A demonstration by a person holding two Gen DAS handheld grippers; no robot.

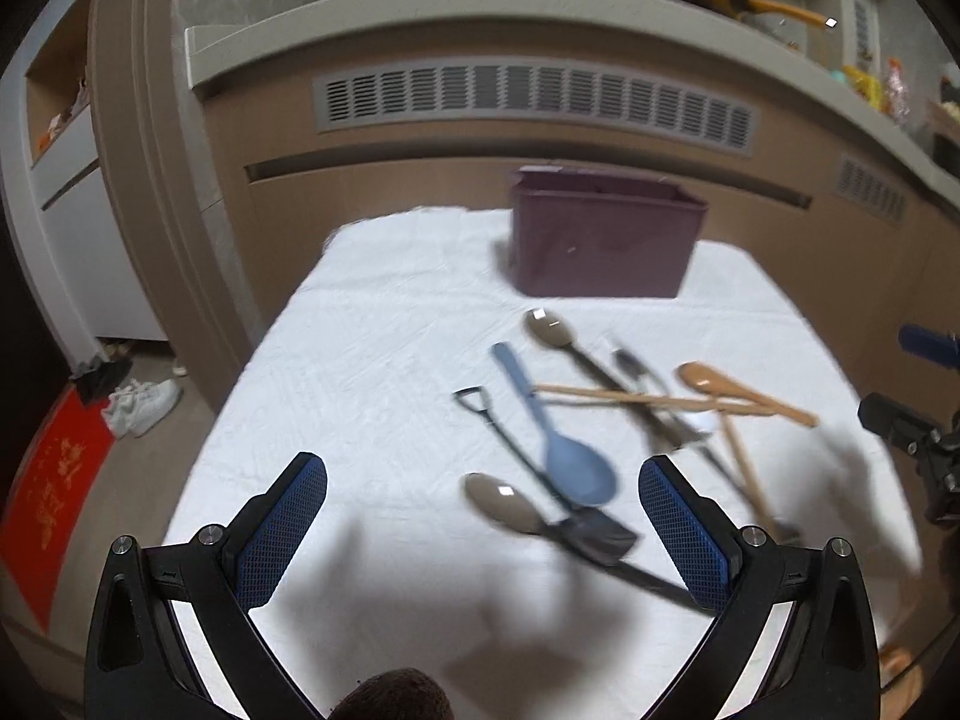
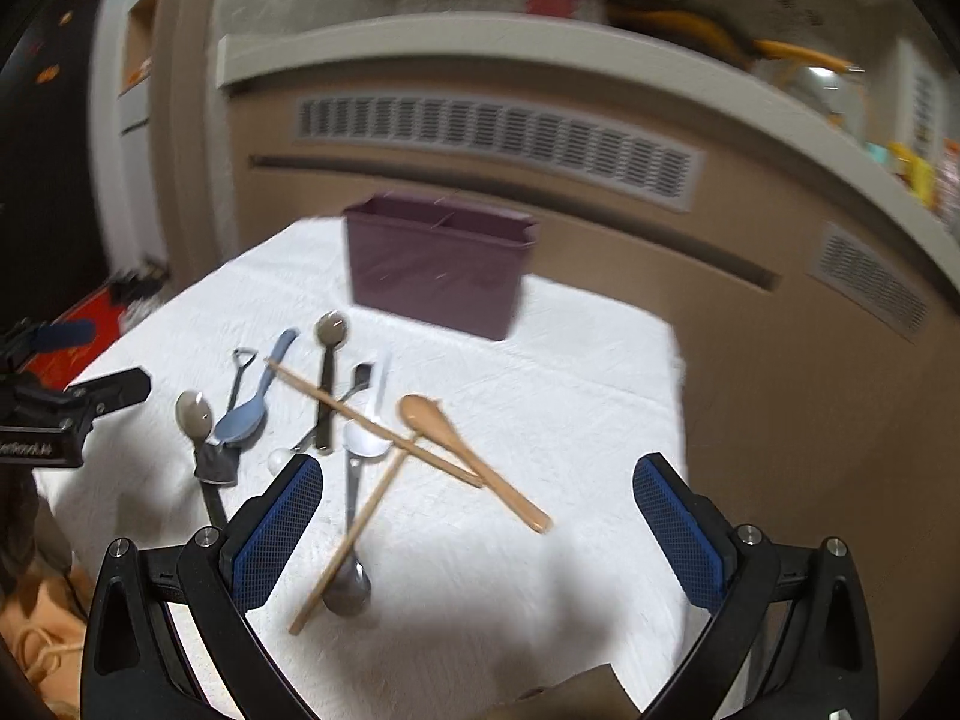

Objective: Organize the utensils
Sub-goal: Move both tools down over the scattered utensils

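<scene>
Several utensils lie in a loose pile on a white cloth (image 1: 372,360). In the left wrist view I see a blue spoon (image 1: 570,468), a small black shovel-shaped spoon (image 1: 600,534), two brown-bowled spoons (image 1: 504,501), wooden chopsticks (image 1: 636,399) and a wooden spoon (image 1: 720,387). A dark purple utensil box (image 1: 606,234) stands at the back. My left gripper (image 1: 483,531) is open and empty above the near spoons. My right gripper (image 2: 477,534) is open and empty above the wooden spoon (image 2: 456,444), chopsticks (image 2: 360,414) and a metal spoon (image 2: 348,591). The box (image 2: 438,264) has two compartments.
A beige cabinet with grey vents (image 1: 528,99) runs behind the table. The cloth's edges drop off at the left (image 1: 240,372) and right (image 2: 678,360). A red mat (image 1: 54,498) and shoes (image 1: 141,405) lie on the floor at the left.
</scene>
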